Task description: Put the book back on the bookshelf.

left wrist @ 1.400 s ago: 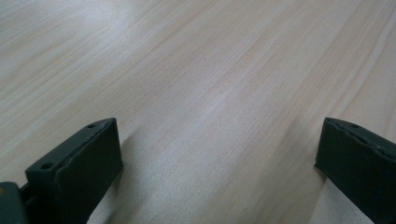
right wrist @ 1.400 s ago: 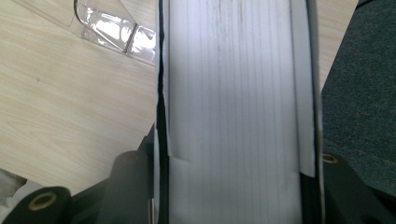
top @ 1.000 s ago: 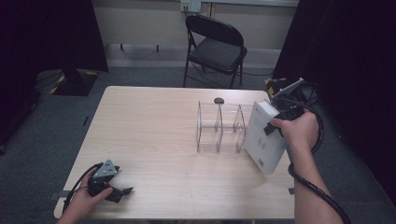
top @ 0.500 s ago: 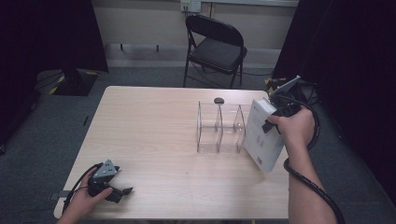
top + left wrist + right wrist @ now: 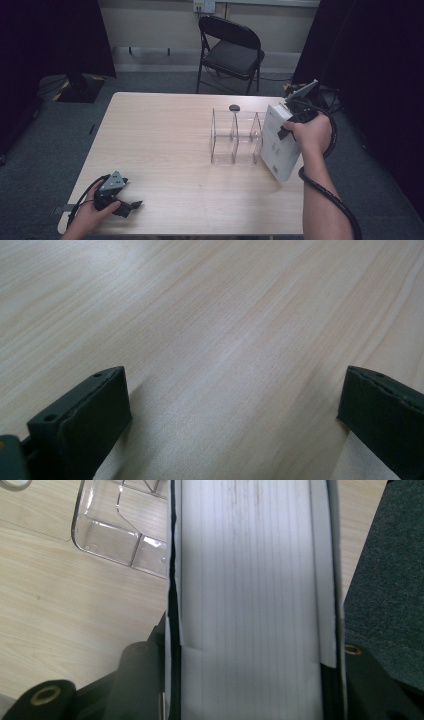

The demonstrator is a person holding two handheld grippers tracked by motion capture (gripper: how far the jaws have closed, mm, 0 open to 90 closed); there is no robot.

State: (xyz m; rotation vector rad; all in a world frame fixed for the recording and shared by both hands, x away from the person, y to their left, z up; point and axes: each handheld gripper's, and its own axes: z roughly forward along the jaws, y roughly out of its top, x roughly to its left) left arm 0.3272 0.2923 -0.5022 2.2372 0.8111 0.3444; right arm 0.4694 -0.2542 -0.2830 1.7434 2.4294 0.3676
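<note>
The right gripper [image 5: 286,129] is clamping a white book [image 5: 278,142], tilted at the table's [image 5: 165,135] right edge, just beside the clear rack [image 5: 235,136]. The left gripper [image 5: 131,206] is resting wide open and empty near the front-left corner, with bare tabletop lying between.

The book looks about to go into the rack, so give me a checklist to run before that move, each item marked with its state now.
1. Right gripper fingers clamped on the white book: ok.
2. Book clear of the clear acrylic rack: cannot tell; it stands right beside the rack's right end.
3. Rack slots free: ok, nothing stands between the dividers.
4. Book lined up over a slot: not ok, it is tilted, outside the rack.
5. Left gripper out of the way: ok, open at the near left of the table.
</note>
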